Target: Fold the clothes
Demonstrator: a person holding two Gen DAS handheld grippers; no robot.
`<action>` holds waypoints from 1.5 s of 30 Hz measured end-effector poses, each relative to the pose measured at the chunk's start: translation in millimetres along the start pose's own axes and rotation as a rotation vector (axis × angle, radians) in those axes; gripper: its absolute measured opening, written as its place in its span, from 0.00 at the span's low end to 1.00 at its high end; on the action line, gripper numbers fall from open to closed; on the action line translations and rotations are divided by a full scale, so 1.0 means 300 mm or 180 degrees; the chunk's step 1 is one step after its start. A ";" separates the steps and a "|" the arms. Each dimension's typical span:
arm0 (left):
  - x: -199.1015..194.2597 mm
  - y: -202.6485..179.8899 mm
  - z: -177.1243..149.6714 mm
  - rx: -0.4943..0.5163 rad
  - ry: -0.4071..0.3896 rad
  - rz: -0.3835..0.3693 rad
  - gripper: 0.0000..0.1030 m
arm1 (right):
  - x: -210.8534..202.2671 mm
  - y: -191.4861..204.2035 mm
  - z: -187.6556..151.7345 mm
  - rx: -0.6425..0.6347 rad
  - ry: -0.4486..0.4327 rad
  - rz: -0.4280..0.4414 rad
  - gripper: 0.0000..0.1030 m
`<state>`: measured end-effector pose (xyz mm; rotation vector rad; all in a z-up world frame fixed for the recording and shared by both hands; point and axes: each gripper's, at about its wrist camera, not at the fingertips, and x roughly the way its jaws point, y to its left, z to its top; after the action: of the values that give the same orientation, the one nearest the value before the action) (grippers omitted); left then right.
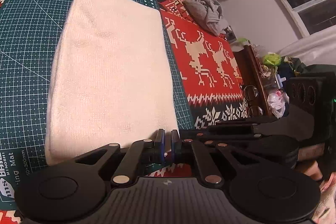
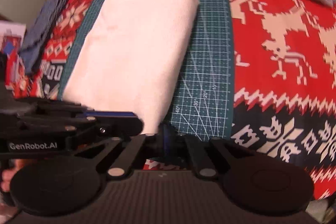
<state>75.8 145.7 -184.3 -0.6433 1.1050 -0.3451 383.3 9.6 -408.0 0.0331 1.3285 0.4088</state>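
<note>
A white knitted cloth (image 1: 111, 68) lies folded flat in a rectangle on the green cutting mat (image 1: 31, 35). My left gripper (image 1: 168, 133) is at the cloth's near right corner. Its blue pads stand almost together with only a thin slit, and I see no cloth between them. In the right wrist view the same cloth (image 2: 136, 51) fills the mat (image 2: 210, 77). My right gripper (image 2: 167, 129) is shut just off the cloth's near right corner, with nothing visibly pinched. The two grippers sit close together, and the left gripper's fingers (image 2: 117, 117) reach in from the left over the cloth's near edge.
A red reindeer-patterned blanket (image 1: 210, 56) covers the surface under the mat. A crumpled grey garment (image 1: 208, 12) lies at the far right and a blue-grey cloth (image 2: 40, 35) at the left edge. Beyond the right edge stands a cluttered side table with glasses (image 1: 251, 92).
</note>
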 end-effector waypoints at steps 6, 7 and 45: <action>0.000 -0.001 -0.002 -0.0001 -0.0005 0.0009 0.06 | 0.014 0.038 0.017 -0.0081 0.0083 -0.0121 0.03; 0.001 0.002 -0.002 -0.0020 -0.0004 0.0000 0.04 | 0.016 0.043 0.020 -0.0079 0.0095 -0.0143 0.03; 0.028 0.009 0.144 -0.0337 -0.0078 -0.0162 0.02 | 0.000 -0.079 0.225 0.0339 -0.0108 -0.0038 0.04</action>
<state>118.5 156.3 -179.3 -0.7687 1.0902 -0.3230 453.6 1.7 -397.2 0.1202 1.3155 0.3257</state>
